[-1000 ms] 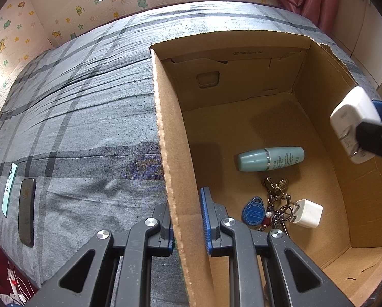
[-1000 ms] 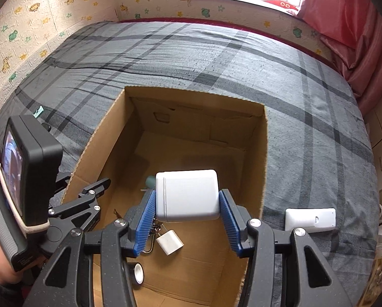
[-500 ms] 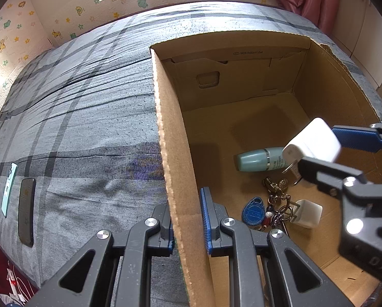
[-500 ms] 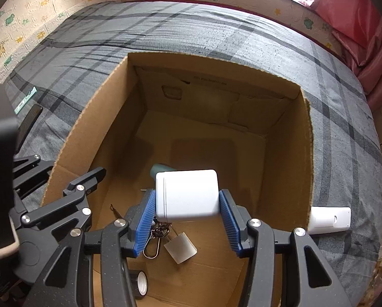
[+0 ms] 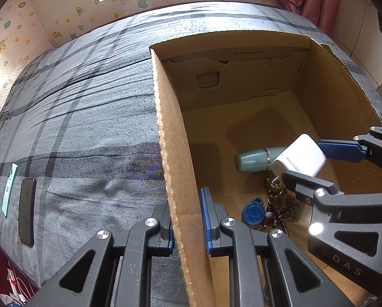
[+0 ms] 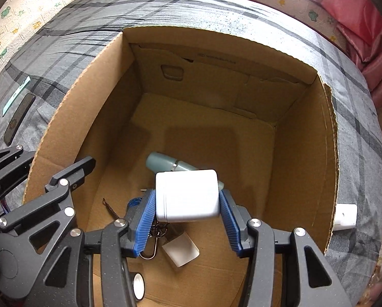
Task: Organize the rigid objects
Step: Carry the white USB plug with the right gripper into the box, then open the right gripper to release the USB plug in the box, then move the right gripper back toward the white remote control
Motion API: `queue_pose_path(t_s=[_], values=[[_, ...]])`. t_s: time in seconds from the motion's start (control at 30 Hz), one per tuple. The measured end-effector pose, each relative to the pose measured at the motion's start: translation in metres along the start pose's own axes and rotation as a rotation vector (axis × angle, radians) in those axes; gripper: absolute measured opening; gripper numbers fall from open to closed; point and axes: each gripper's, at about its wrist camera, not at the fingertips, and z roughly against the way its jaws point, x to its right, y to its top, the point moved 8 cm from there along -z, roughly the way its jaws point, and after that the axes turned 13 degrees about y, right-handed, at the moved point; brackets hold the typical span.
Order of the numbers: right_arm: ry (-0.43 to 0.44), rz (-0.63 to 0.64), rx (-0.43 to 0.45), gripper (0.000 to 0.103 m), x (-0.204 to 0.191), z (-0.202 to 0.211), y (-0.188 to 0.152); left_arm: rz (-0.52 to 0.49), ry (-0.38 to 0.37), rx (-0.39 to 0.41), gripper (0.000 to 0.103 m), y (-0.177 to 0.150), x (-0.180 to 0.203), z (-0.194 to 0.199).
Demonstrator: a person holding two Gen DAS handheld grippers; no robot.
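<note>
Lowered since a second ago: my right claw (image 6: 187,221), gone from above the box rim to down among its walls, with the white charger (image 6: 187,195) nearer the floor of the box. Left claw (image 5: 186,223) unmoved.

Item 1, nearest: left claw, clamped together on the near left wall of the cardboard box (image 5: 175,153), one pad outside and one inside. It steadies the box on the bed (image 5: 83,128).

Item 2: right claw, clamped on the white charger by its two flat sides. The charger hangs above the box floor, not yet resting on it.

Item 3, under and just beyond the charger: a smaller white plug (image 6: 182,252) on the box floor, a bunch of keys (image 5: 278,204) with a blue fob (image 5: 253,212), and a pale green bottle (image 5: 253,160) lying on its side. All loose, close together.

Item 4, farther: the far half of the box floor, bare cardboard.

Item 5, outside the box: a dark phone (image 5: 27,211) and a teal card (image 5: 9,190) to the left on the bed; another white thing (image 6: 346,213) against the right wall, kind unclear.

Step in hand, as I judge it: placing the charger in the box. Next move calls for a little more descent, aimed at bare floor clear of the bottle and keys, then parting the right pads. Left grip should hold until then.
</note>
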Motion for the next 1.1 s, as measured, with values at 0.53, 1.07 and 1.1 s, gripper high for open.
queue_pose_path(t_s=[0.53,1.07,1.1], values=[[0.015,-0.011,0.048,0.062,0.002,0.008,0.003,-0.005,0.006,0.0,0.018,0.001,-0.001,0.001],[-0.008,-0.002,0.164,0.084,0.001,0.057,0.008,-0.006,0.009,0.0,0.018,0.001,-0.001,0.001],[-0.007,-0.004,0.17,0.087,0.002,0.06,0.008,-0.005,0.008,-0.001,0.018,0.001,-0.001,0.001]])
